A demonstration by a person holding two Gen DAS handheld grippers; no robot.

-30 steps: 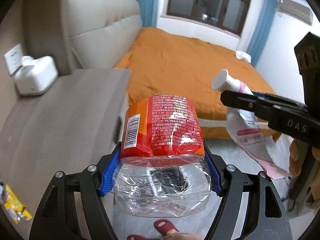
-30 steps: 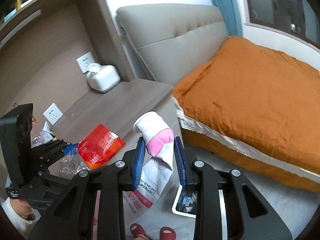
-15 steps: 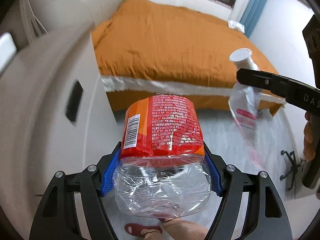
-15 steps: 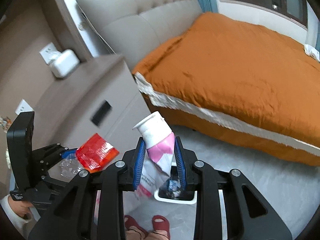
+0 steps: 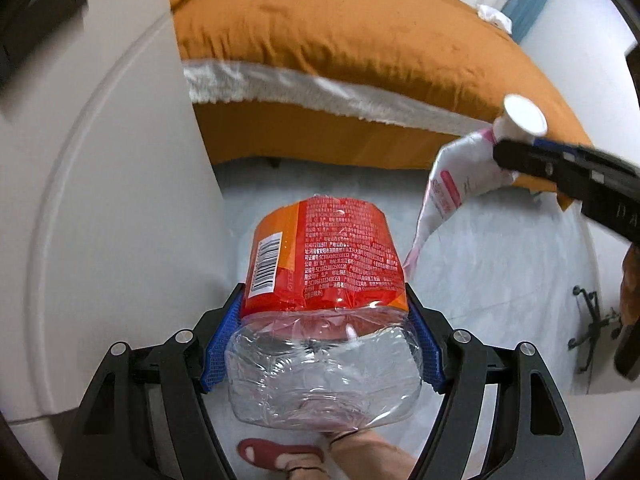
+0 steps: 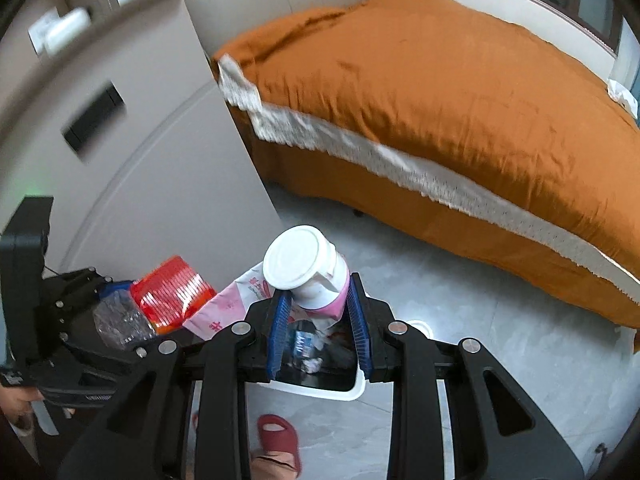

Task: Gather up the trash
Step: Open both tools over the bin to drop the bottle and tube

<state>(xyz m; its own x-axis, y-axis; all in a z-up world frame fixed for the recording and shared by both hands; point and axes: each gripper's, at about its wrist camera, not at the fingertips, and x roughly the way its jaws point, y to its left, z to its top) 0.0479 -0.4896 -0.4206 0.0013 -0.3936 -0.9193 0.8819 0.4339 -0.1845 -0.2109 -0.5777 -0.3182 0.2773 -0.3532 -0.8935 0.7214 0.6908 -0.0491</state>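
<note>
1. Because the crushed plastic bottle (image 5: 320,344) is empty and crackly, it looks light and springy; the left gripper (image 5: 322,344) pinches its clear body, left of the white bin (image 6: 352,390)
2. The soft tube (image 6: 316,280), pinched below its cap by the right gripper (image 6: 320,324), hangs over that bin

Open grey floor (image 6: 460,300) between white cabinet (image 6: 172,184) on the left and orange bed (image 6: 440,92) on the far right, white bin (image 6: 352,390) near, directly under the toothpaste tube (image 6: 308,272), red slippers (image 6: 280,440) nearest, crushed bottle (image 5: 324,312) just left of the tube
</note>
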